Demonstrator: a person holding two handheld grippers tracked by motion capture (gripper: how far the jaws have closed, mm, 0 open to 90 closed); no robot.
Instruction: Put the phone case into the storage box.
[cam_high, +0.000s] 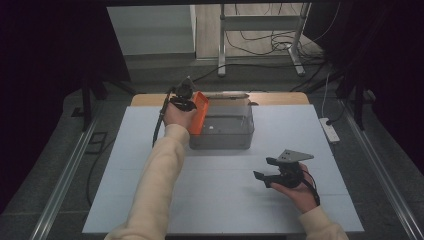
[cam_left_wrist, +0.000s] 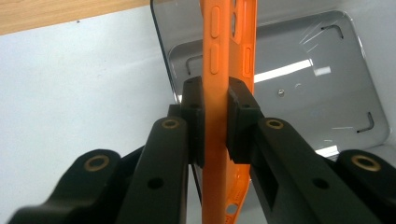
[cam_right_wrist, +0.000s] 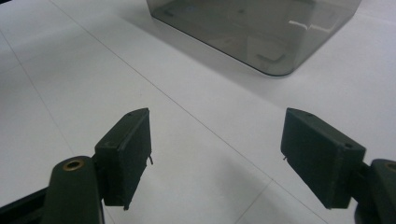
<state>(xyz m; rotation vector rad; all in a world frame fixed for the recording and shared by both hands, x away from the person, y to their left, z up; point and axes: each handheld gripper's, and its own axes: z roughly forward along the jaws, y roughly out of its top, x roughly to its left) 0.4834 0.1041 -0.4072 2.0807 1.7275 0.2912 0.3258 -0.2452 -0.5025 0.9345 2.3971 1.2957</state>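
Pinching orange case between jaws

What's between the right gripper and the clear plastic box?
Nothing: in the right gripper view, bare white table runs from the open right gripper to the clear box. The high view shows the same.

Phone case over bin's left edge

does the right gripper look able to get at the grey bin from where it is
Probably yes. The right gripper is open and holds nothing, and bare white table lies between it and the grey bin. The left gripper holds an orange phone case at the bin's left end, away from that path.
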